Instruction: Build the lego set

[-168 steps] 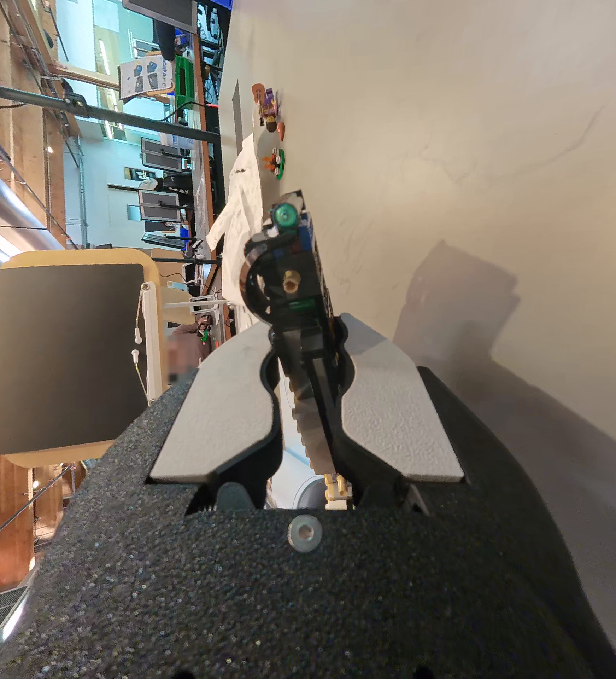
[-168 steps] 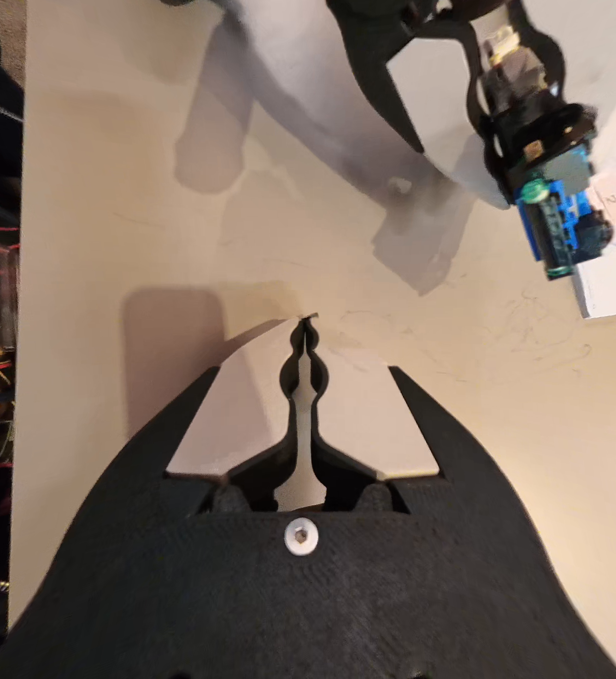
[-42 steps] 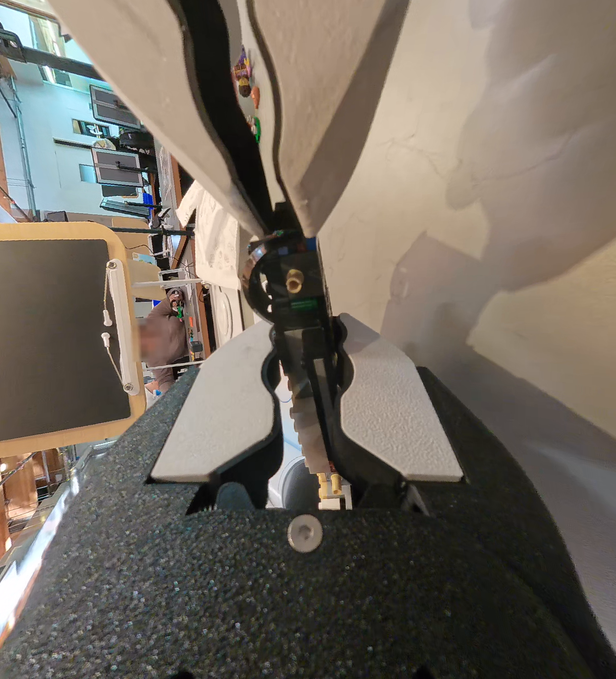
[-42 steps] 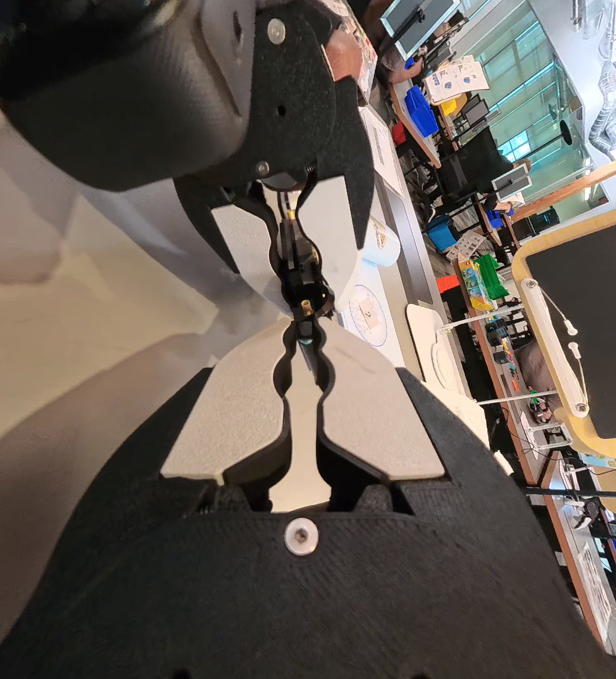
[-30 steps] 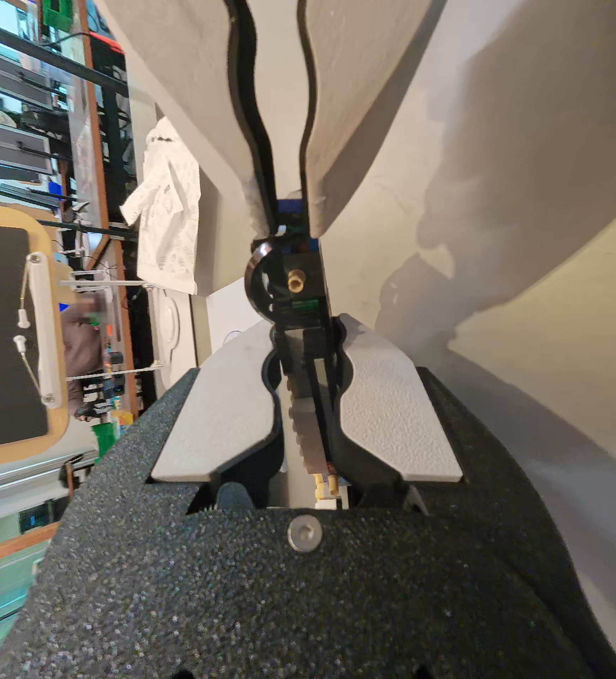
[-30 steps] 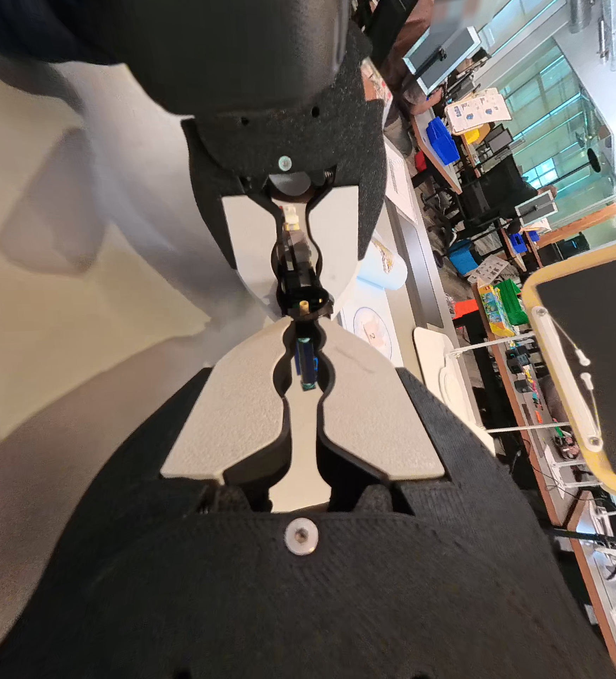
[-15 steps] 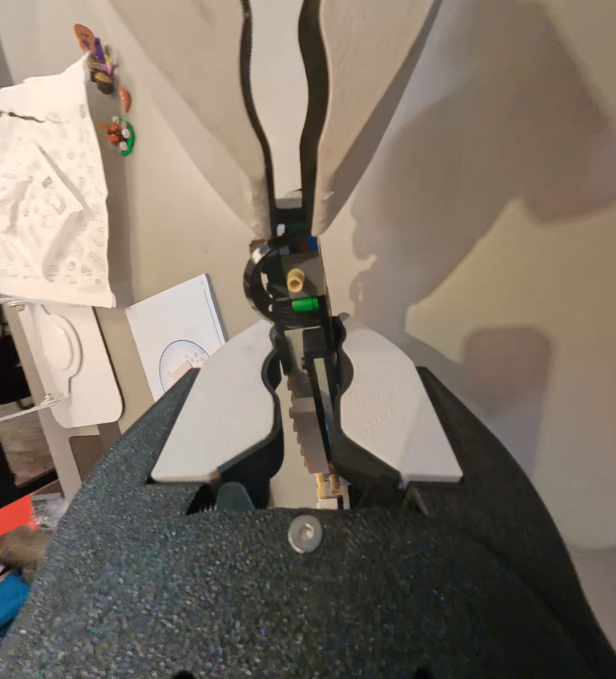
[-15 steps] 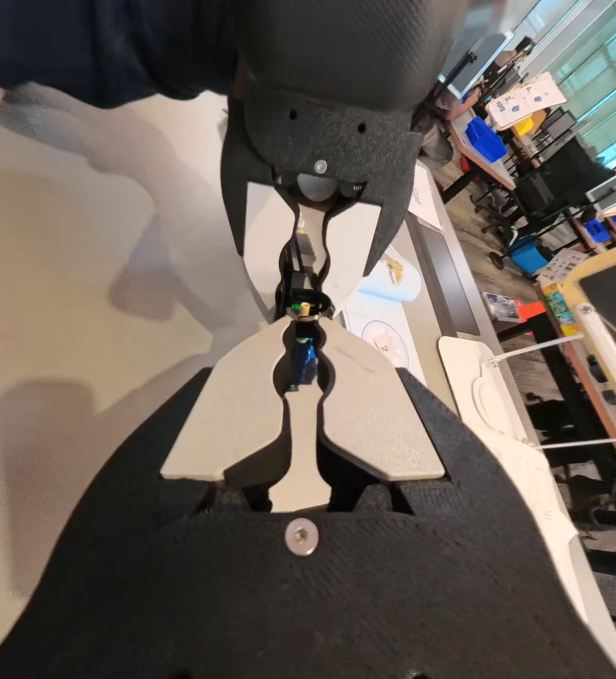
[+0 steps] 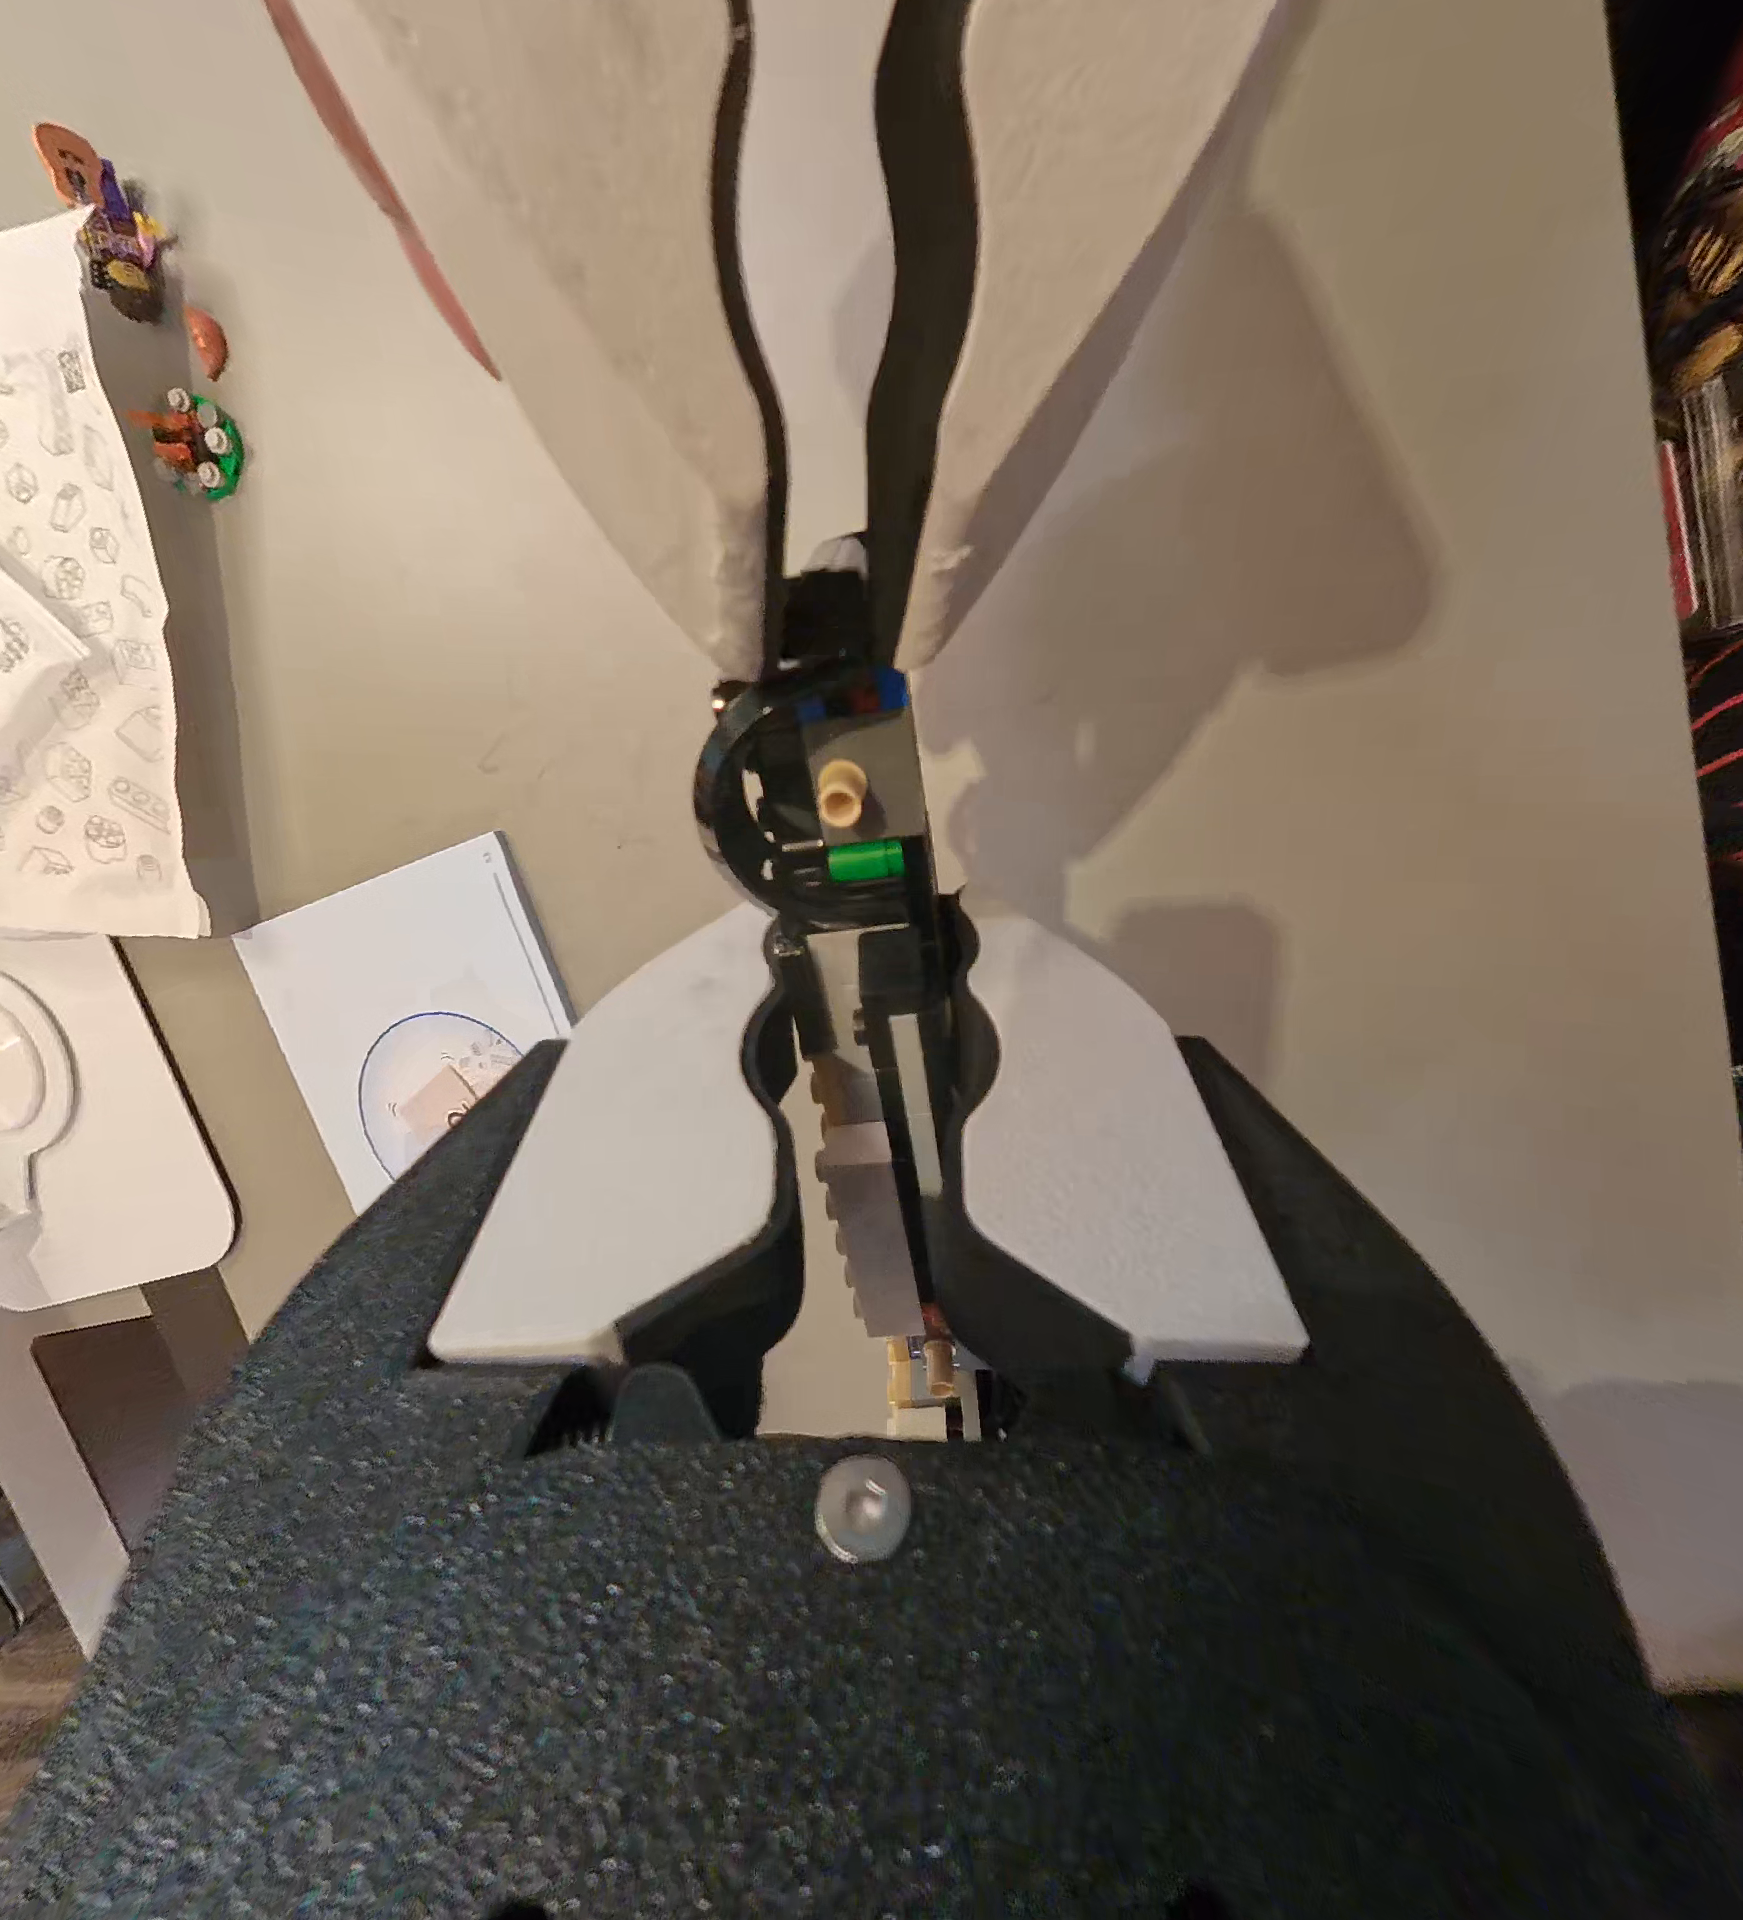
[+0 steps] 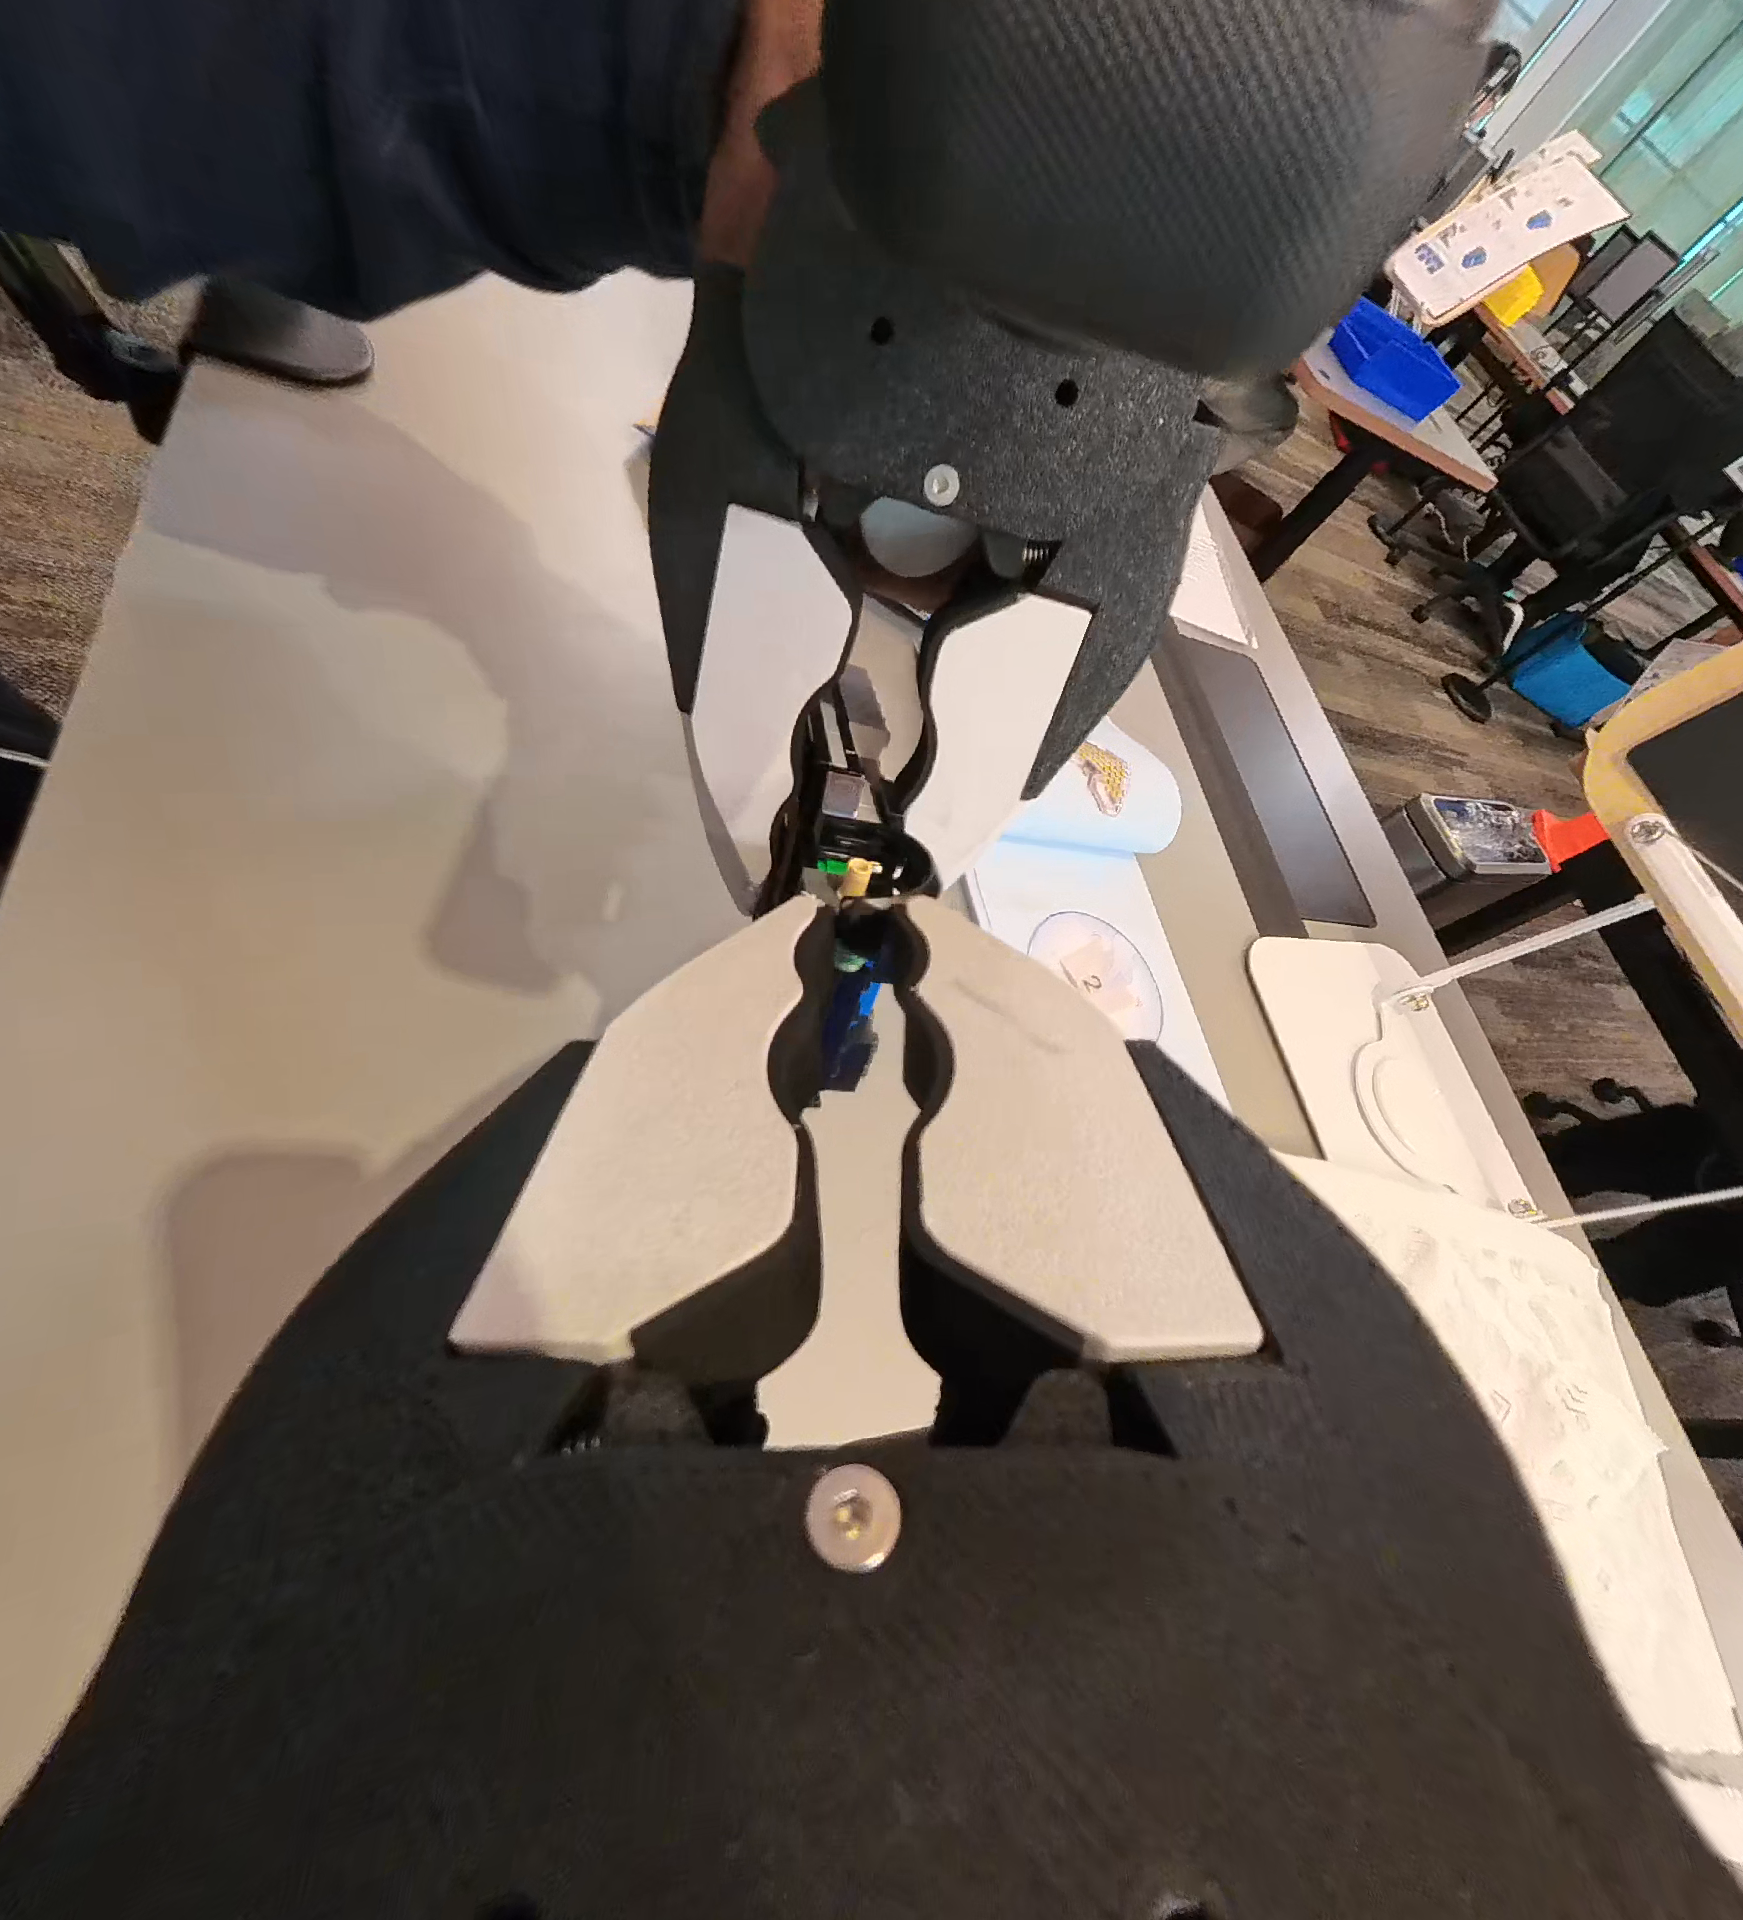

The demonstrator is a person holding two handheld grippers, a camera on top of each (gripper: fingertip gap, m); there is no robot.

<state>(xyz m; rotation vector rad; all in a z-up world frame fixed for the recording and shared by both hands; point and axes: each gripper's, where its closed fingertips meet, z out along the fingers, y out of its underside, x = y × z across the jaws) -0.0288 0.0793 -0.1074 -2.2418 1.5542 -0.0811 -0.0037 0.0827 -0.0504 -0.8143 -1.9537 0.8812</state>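
Right gripper [image 10: 859, 914] moved onto brick model's [image 9: 851, 790] blue end, fingers pinching; left gripper [image 9: 862, 914] fingers pinch black end.

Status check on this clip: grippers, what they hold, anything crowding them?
Left gripper clamped on black brick assembly. Right gripper closed on its blue end, nose to nose with left. Nothing between them; paper sheet and booklet lie off to the side.

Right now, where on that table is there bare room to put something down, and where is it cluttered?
The beige tabletop is bare from the two grippers out to its edge by the dark patterned fabric. The other side is crowded: a printed paper sheet, a white booklet, a white plastic tray and small toy figures. Between the grippers sits the toy brick assembly.
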